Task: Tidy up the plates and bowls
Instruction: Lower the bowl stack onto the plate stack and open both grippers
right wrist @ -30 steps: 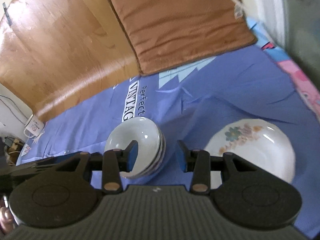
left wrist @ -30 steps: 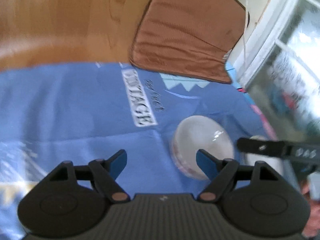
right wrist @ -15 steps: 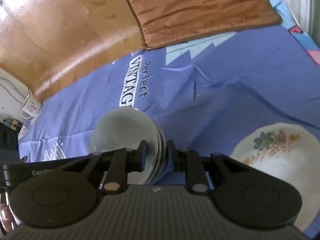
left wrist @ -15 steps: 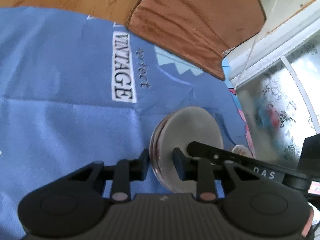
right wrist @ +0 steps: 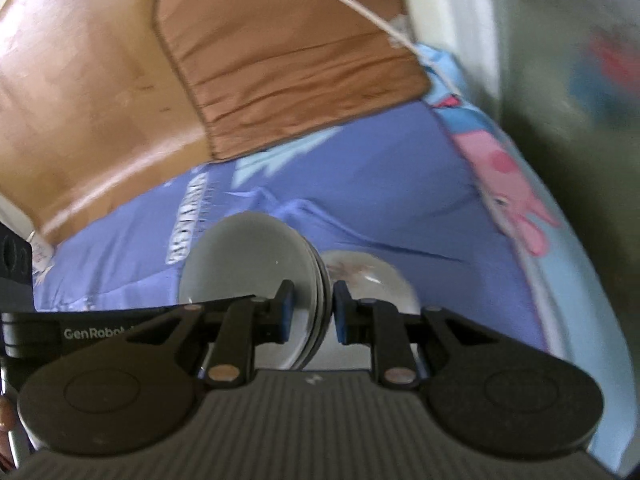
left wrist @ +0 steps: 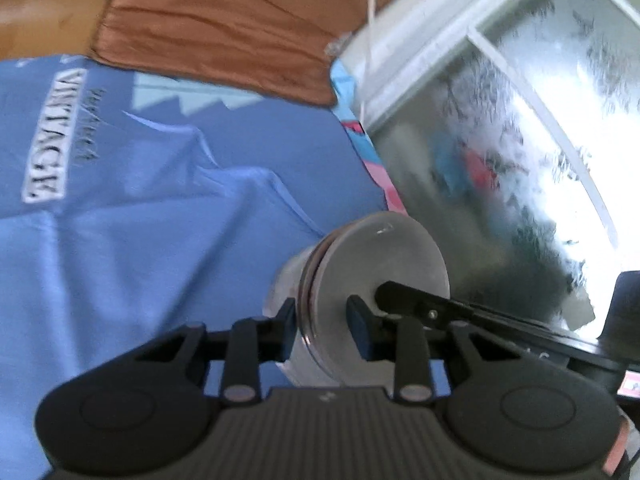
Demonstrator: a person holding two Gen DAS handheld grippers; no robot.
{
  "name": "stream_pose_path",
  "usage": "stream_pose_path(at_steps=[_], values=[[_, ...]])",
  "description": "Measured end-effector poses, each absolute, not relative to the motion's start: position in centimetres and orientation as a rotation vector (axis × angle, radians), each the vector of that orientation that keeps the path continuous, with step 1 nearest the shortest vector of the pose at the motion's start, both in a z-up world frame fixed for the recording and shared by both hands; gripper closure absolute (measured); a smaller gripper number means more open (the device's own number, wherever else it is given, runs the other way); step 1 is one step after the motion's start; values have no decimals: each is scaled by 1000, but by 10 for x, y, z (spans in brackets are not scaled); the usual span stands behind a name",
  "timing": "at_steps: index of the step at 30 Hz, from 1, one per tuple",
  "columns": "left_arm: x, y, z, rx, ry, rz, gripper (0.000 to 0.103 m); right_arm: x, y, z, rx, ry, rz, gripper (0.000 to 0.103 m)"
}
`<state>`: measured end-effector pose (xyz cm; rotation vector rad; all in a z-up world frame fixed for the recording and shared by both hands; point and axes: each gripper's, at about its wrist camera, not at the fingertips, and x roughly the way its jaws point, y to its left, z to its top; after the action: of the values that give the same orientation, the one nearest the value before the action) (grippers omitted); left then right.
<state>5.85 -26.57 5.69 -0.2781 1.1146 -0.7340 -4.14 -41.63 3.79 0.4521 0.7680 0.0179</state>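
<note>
A stack of white bowls [left wrist: 376,264] is held between both grippers above the blue cloth [left wrist: 160,220]. My left gripper [left wrist: 322,330] is shut on the stack's rim on one side. My right gripper [right wrist: 312,314] is shut on the opposite rim of the same stack of bowls [right wrist: 256,264]; one of its fingers [left wrist: 416,302] reaches into the top bowl in the left wrist view. A white floral plate [right wrist: 372,276] lies on the cloth just behind and right of the stack, partly hidden by it.
A brown cushion [right wrist: 288,56] lies at the far end on the wooden floor [right wrist: 80,92]. A frosted window with a white frame [left wrist: 520,128] runs along the right side. A pink-and-blue cartoon sheet [right wrist: 516,196] borders the cloth on the right.
Both grippers closed on the bowl stack, lifted it off the cloth and carried it right, toward the floral plate and window.
</note>
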Motion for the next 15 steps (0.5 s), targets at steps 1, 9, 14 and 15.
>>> stream_pose_path(at_steps=[1, 9, 14, 15], values=[[57, -273, 53, -257, 1120, -730, 74, -45, -420, 34, 458, 771, 8, 80], [39, -265, 69, -195, 1018, -669, 50, -60, -400, 35, 256, 613, -83, 66], [12, -231, 84, -161, 924, -623, 50, -93, -386, 47, 265, 480, -105, 66], [5, -226, 83, -139, 907, -602, 50, -104, -382, 46, 281, 458, -100, 66]])
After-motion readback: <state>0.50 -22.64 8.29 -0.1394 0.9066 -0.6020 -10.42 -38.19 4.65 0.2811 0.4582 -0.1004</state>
